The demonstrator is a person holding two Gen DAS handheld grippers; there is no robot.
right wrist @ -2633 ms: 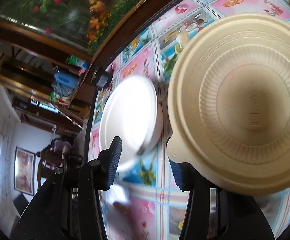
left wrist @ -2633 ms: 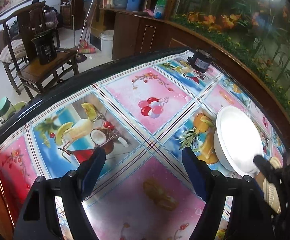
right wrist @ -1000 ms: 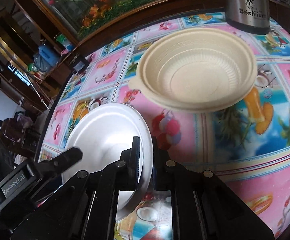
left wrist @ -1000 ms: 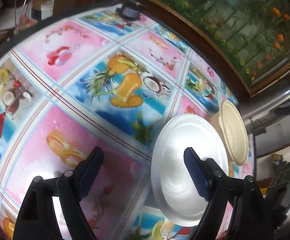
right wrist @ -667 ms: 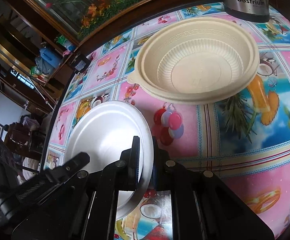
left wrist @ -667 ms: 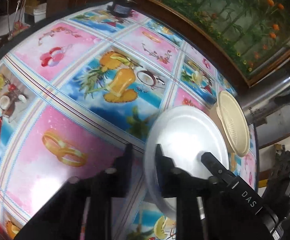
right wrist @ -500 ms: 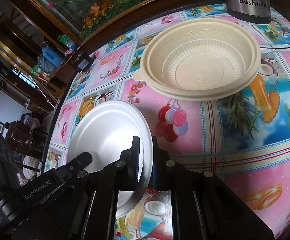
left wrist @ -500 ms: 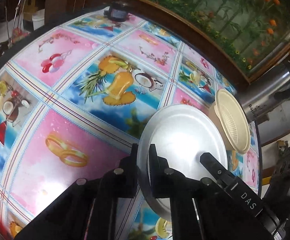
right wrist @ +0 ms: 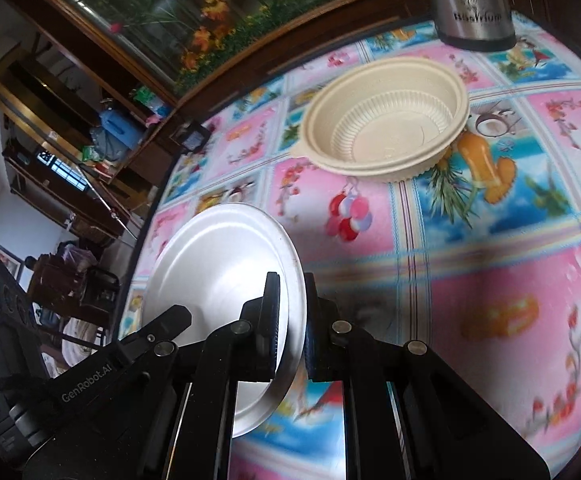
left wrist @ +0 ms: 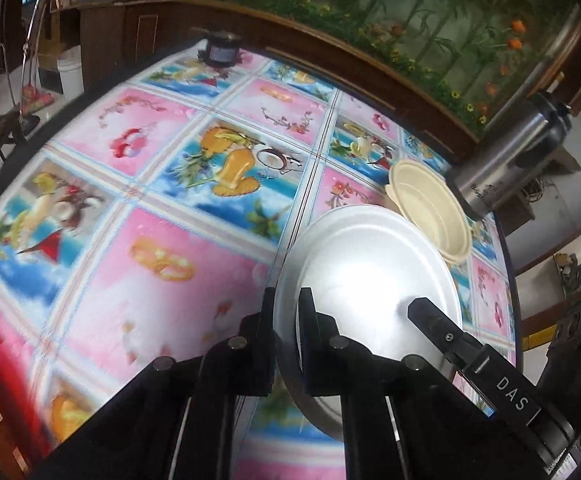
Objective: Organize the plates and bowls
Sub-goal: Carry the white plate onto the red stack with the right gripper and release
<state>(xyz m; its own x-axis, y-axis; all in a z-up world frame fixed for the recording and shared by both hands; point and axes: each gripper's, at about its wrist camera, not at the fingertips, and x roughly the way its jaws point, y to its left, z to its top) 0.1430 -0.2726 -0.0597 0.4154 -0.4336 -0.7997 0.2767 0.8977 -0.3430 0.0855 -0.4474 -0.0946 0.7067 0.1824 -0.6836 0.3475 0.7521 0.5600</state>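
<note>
A white plate (left wrist: 370, 268) is held above the table by both grippers. My left gripper (left wrist: 286, 300) is shut on its left rim. My right gripper (right wrist: 290, 284) is shut on the plate (right wrist: 218, 272) at its right rim. Each gripper shows in the other's view, the right one at the lower right of the left wrist view (left wrist: 470, 356) and the left one at the lower left of the right wrist view (right wrist: 102, 364). A cream ribbed bowl (right wrist: 386, 136) sits upright on the table beyond the plate; it also shows in the left wrist view (left wrist: 430, 208).
The round table (left wrist: 170, 208) has a bright fruit-print cloth. A steel thermos (right wrist: 466, 4) stands behind the bowl, near the table's far edge. A small dark device (left wrist: 220, 50) sits at the far edge. A planter wall (left wrist: 370, 20) runs behind the table.
My left gripper has closed on the plate's rim, joining the right gripper. The plate has lifted and moved away from the bowl, which stays on the table.
</note>
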